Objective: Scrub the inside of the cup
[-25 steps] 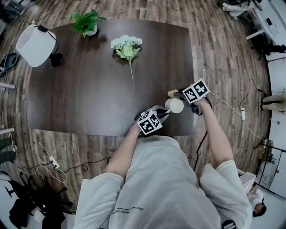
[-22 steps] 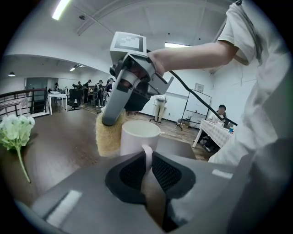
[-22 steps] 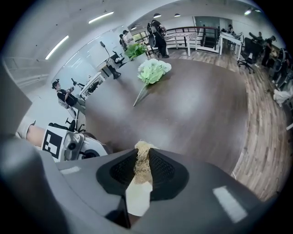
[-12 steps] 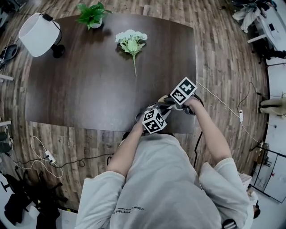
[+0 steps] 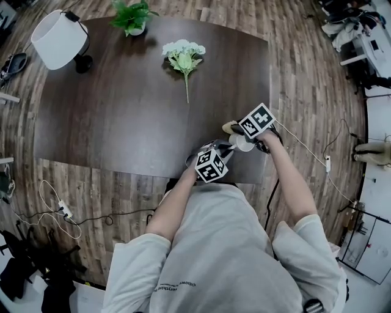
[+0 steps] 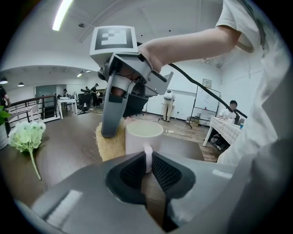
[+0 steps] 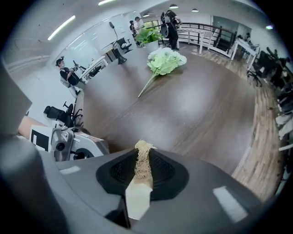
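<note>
A white cup [image 6: 143, 137] stands upright in the left gripper view, and my left gripper [image 6: 147, 161] is shut on its thin handle. In the head view the cup [image 5: 244, 144] is near the table's front right edge, ahead of the left gripper [image 5: 227, 150]. A straw-coloured scrubbing sponge [image 7: 143, 164] is pinched in my right gripper [image 7: 143, 157], which is shut on it. That sponge [image 6: 109, 145] hangs outside the cup, against its left side, under the right gripper [image 6: 116, 123]. The cup's inside is hidden.
The dark wooden table [image 5: 122, 122] carries a white flower bunch [image 5: 183, 55], a potted plant [image 5: 133, 15] and a white-shaded lamp [image 5: 58, 38], all at the far side. Both grippers work close to the table's front edge [image 5: 153, 174]. Cables lie on the floor [image 5: 61, 214].
Half a second ago the right gripper's cube sat over the cup and hid it. It has since shifted right and slightly away, and part of the cup shows again.
</note>
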Action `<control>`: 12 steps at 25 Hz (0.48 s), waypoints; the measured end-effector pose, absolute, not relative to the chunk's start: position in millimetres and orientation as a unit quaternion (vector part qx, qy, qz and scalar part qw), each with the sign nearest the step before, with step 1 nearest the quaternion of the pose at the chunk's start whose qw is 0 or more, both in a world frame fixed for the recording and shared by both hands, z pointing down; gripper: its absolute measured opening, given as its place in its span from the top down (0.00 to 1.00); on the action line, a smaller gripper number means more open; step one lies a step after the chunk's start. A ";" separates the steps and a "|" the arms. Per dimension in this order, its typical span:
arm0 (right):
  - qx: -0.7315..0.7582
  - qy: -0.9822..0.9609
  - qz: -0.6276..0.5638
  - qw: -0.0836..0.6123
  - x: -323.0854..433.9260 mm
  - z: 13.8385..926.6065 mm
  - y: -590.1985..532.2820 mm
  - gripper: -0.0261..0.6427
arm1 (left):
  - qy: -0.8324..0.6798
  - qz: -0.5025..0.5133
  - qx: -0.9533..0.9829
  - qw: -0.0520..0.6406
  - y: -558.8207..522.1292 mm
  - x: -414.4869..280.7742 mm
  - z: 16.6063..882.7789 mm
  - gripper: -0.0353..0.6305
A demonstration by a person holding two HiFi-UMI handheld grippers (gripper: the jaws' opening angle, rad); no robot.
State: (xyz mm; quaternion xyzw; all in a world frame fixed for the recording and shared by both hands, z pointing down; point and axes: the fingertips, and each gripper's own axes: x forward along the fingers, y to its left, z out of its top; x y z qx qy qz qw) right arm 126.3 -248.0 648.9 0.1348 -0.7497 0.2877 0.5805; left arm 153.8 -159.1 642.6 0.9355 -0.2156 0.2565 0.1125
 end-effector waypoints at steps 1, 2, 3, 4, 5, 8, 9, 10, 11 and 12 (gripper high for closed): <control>0.146 -0.751 0.292 0.574 132.3 648.2 -253.6 0.82 | -0.217 0.257 0.935 0.113 -159.2 153.5 643.1 0.88; 0.157 -0.751 0.296 0.569 139.3 647.6 -259.2 0.82 | -0.217 0.256 0.935 0.114 -159.7 152.9 643.7 0.88; 0.168 -0.750 0.300 0.565 147.0 647.3 -264.2 0.82 | -0.218 0.256 0.935 0.115 -160.6 152.2 644.2 0.88; 0.178 -0.748 0.306 0.561 155.1 647.1 -268.3 0.82 | -0.218 0.255 0.935 0.117 -161.4 151.3 644.8 0.88; 0.189 -0.747 0.315 0.554 162.9 646.9 -271.2 0.82 | -0.218 0.254 0.935 0.119 -162.2 150.3 645.4 0.88; 0.217 -0.744 0.345 0.530 184.3 645.8 -272.2 0.82 | -0.217 0.253 0.935 0.122 -163.4 147.6 647.1 0.88; 0.224 -0.743 0.351 0.524 191.1 645.0 -270.1 0.82 | -0.216 0.253 0.935 0.123 -163.5 147.7 647.5 0.88; 0.231 -0.743 0.356 0.517 197.6 644.0 -266.9 0.82 | -0.215 0.253 0.935 0.124 -163.2 148.2 648.0 0.88; 0.239 -0.744 0.362 0.508 203.3 642.9 -263.3 0.82 | -0.213 0.252 0.936 0.125 -162.7 148.8 648.7 0.88; 0.249 -0.745 0.370 0.496 208.2 641.8 -259.5 0.82 | -0.210 0.251 0.936 0.126 -162.2 149.0 649.6 0.88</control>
